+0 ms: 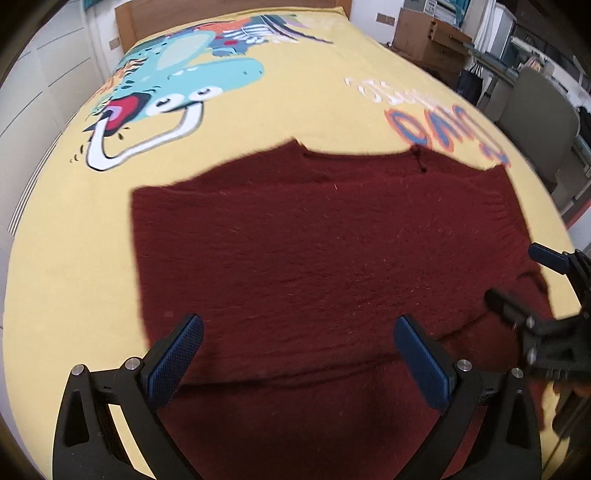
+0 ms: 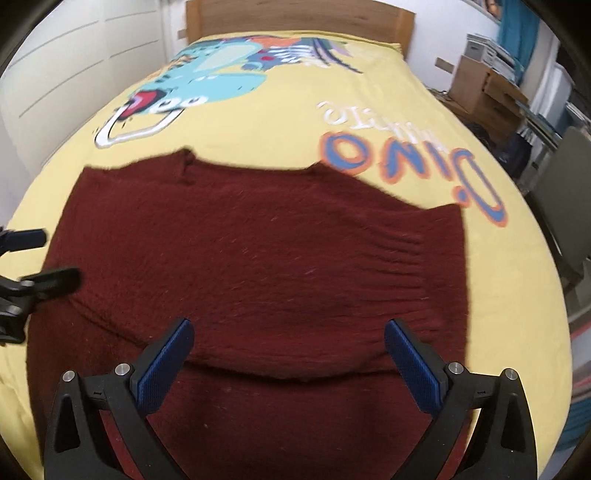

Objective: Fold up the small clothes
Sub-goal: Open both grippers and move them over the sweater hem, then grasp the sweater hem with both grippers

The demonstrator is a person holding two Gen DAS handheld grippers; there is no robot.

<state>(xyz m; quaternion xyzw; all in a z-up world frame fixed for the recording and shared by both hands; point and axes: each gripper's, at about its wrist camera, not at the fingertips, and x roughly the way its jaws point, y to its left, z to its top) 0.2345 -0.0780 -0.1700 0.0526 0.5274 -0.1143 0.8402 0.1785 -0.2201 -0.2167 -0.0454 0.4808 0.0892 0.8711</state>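
Sweater (image 1: pixel 325 258), dark red and fuzzy, lies flat on the bed, and both grippers hang over its near part. The left gripper (image 1: pixel 298 363) has its jaws wide apart, with nothing between them but the red knit below. Its blue pads (image 1: pixel 175 360) face each other across the gap. The right gripper (image 2: pixel 289 363) looks the same: jaws spread wide, holding nothing, blue pads on the inside. Each gripper also shows at the edge of the other one's view, and there too its jaws stand apart.

Just past the jaws, a soft fold line runs across the sweater from side to side. Farther up, the neck edge of the sweater points away toward the head of the bed. The right side of the sweater has ribbed lines in the knit.

Under the sweater is a yellow blanket (image 2: pixel 369 92) that covers the bed. It has a big blue cartoon dinosaur (image 2: pixel 207 85) with a red mouth, and blue and orange letters (image 2: pixel 410 162) near the sweater's far right corner. A wooden headboard (image 2: pixel 295 16) stands at the far end. Cardboard boxes (image 2: pixel 480 88) sit off to the right of the bed, and a grey chair (image 1: pixel 535 122) stands there too.
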